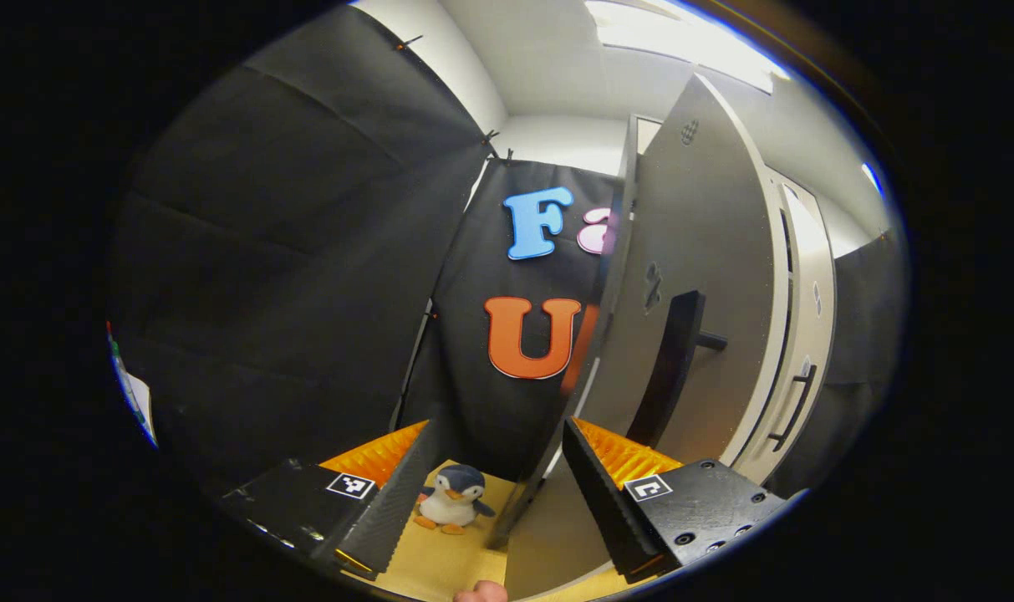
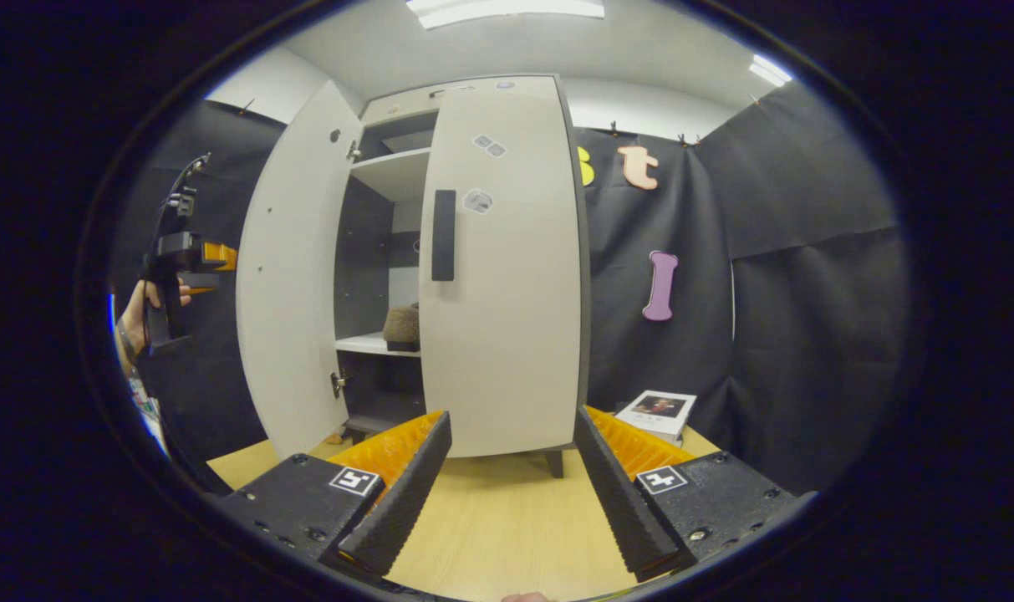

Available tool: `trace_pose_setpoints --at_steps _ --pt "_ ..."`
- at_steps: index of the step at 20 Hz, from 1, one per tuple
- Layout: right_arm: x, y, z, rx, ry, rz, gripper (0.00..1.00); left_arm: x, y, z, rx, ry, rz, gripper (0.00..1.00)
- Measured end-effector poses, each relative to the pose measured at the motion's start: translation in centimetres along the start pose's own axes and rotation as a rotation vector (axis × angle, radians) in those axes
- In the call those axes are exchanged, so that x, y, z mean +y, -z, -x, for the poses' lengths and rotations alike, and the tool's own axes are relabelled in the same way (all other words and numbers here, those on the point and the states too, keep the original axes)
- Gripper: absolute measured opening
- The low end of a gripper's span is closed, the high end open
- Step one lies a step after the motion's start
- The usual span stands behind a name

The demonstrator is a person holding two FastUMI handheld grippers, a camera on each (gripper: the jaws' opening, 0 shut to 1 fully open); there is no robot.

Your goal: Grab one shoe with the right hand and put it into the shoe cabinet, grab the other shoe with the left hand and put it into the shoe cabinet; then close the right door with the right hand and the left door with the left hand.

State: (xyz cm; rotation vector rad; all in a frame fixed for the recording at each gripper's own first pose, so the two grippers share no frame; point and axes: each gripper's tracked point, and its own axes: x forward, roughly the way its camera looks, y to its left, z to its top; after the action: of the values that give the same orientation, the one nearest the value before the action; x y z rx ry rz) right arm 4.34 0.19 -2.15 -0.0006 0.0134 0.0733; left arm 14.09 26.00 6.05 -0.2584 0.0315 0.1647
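Both tools (image 1: pixel 490 502) (image 2: pixel 511 493) gape empty; left door (image 2: pixel 293 276) ajar, right door (image 2: pixel 507 267) closed.

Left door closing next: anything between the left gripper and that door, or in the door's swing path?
Nothing visible blocks it. The left gripper is open beside the open left door, facing its edge. A toy penguin stands on the table on the door's outer side, away from the cabinet.

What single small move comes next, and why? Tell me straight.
Probably bring the left gripper around behind the left door and push it toward the cabinet. The right door looks shut, a shoe sits on the shelf, and the left door stands wide open. The left gripper's fingers are open and empty, with the door's edge ahead of them.
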Motion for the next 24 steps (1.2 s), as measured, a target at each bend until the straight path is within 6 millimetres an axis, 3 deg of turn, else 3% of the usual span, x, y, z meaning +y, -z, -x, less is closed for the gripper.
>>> trace_pose_setpoints --at_steps 8,9,10,11,13,14,17,21,22,24 --pt "-4.4 0.3 1.3 0.012 0.097 -0.055 0.97 -8.4 3.5 -0.3 0.071 0.179 0.064 0.93" --pt "-5.0 0.2 1.4 0.012 0.112 -0.074 0.97 -9.2 4.0 -0.3 0.079 0.192 0.081 0.99" --pt "-5.6 0.1 1.6 0.010 0.124 -0.091 0.96 -9.7 4.6 -0.4 0.091 0.192 0.088 0.88" --pt "-6.1 0.1 1.8 0.010 0.135 -0.103 0.97 -10.0 5.2 -0.3 0.105 0.190 0.088 0.93" --pt "-6.9 0.2 2.2 0.010 0.159 -0.112 0.96 -10.2 6.0 -0.1 0.113 0.188 0.081 0.93" --pt "-7.4 0.2 2.3 0.011 0.170 -0.110 0.96 -10.2 6.0 0.1 0.109 0.184 0.081 1.00" --pt "-8.7 0.5 2.4 0.017 0.196 -0.106 0.95 -10.1 5.4 0.8 0.079 0.168 0.068 0.94" --pt "-8.8 0.5 2.1 0.021 0.202 -0.114 0.95 -10.6 4.3 3.7 0.030 0.163 0.035 0.94" --pt "-8.6 0.7 2.0 0.024 0.199 -0.115 0.95 -10.9 4.3 4.7 0.018 0.165 0.019 0.99" --pt "-7.9 1.0 1.8 0.035 0.184 -0.116 0.95 -11.6 5.1 7.0 -0.001 0.168 -0.024 0.99"
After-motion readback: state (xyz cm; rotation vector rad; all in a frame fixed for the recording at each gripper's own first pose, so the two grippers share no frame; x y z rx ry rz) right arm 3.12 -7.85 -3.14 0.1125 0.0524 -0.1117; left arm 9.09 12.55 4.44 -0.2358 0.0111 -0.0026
